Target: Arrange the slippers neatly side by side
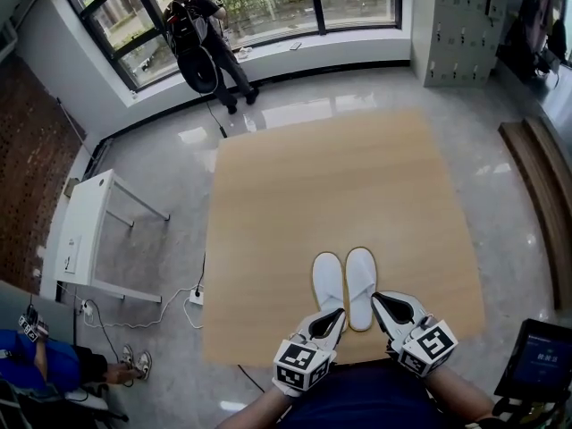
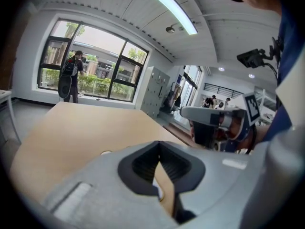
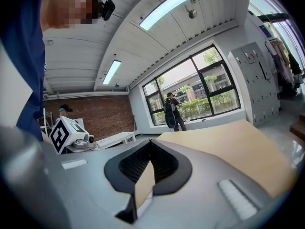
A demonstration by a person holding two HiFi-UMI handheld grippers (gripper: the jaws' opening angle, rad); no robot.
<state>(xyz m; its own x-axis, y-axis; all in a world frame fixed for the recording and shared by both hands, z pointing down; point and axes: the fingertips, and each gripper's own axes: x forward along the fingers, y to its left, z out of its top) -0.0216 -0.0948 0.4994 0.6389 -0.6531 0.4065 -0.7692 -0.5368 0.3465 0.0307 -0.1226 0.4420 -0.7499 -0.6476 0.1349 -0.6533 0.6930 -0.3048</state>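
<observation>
Two white slippers lie side by side on the tan table (image 1: 340,186), toes pointing away from me: the left slipper (image 1: 328,282) and the right slipper (image 1: 361,284). They sit close to the table's near edge, almost touching each other. My left gripper (image 1: 329,318) hovers just behind the left slipper's heel, jaws together and holding nothing. My right gripper (image 1: 386,306) is by the right slipper's heel, also shut and empty. In the left gripper view the jaws (image 2: 158,144) meet at the tip, and the same holds in the right gripper view (image 3: 150,143).
A white side table (image 1: 85,231) stands on the floor to the left, with cables and a power strip (image 1: 192,298) beside it. A person (image 1: 201,34) stands at the far window. A wooden bench (image 1: 541,186) lies to the right and a screen (image 1: 541,360) at lower right.
</observation>
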